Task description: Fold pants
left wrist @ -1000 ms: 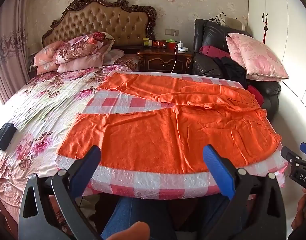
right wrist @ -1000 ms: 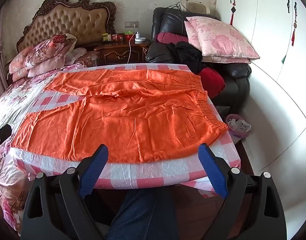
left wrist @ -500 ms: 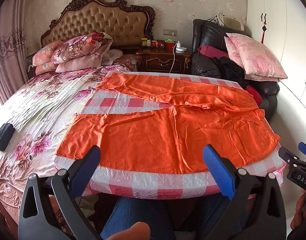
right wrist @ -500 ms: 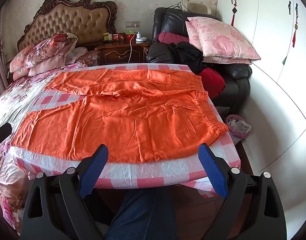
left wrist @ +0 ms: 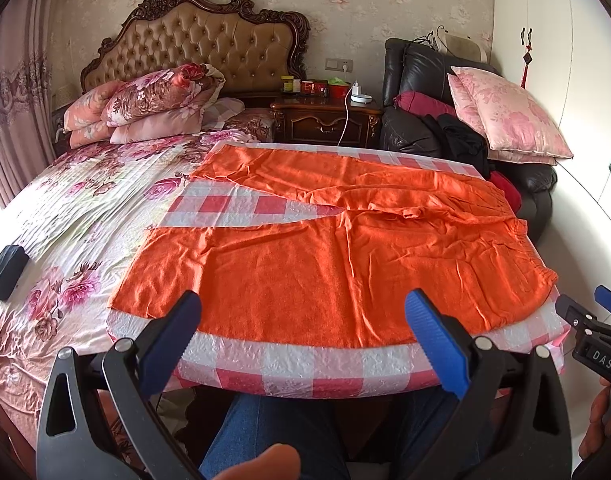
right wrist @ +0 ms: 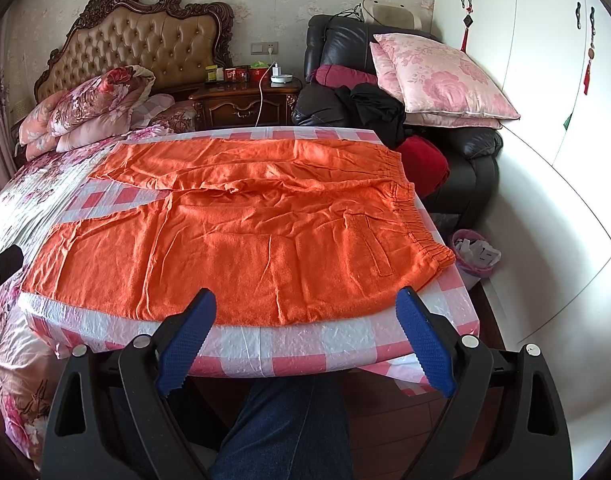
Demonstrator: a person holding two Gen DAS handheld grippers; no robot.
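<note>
Orange pants (left wrist: 345, 264) are lying flat on the checked cloth (left wrist: 305, 356), long axis running crosswise to both tongs, waistband (right wrist: 417, 216) at the cloth's right end. Left tongs (left wrist: 305, 340) and right tongs (right wrist: 305, 340) are hovering open, empty, before the near leg; right sits nearer the waistband.

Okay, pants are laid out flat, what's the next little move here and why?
Probably lower both open grippers onto the near edge of the orange pants: left gripper near the leg hem, right gripper near the waistband. The pants lie spread flat, unfolded, and neither gripper touches them.
</note>
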